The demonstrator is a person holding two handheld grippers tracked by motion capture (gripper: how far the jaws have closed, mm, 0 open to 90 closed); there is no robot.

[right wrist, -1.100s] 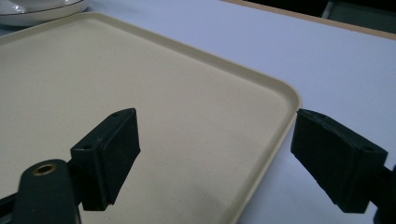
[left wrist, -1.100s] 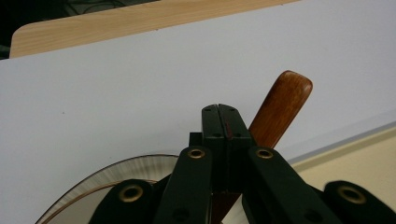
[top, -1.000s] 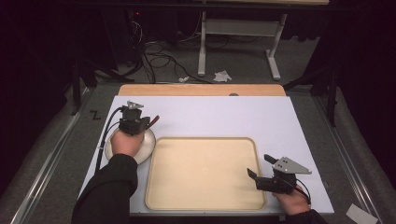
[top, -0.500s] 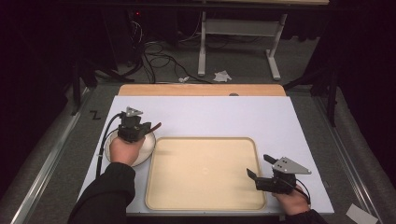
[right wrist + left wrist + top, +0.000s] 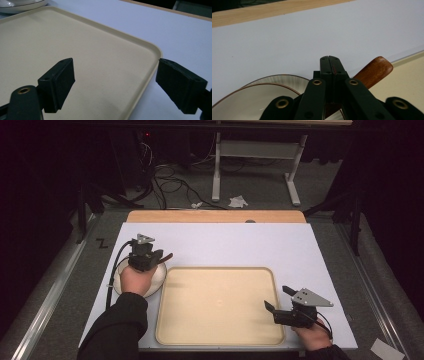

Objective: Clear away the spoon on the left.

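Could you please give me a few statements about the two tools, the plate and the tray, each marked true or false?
1. The left tool is shut on a wooden handle. True.
2. The right tool grips the tray's rim. False: its jaws stand wide open over the tray, holding nothing.
3. The plate lies inside the tray. False: it sits on the white table surface, left of the tray.
4. The tray is empty. True.

A black mark like the letter Z stands on the grey floor (image 5: 102,242) left of the table
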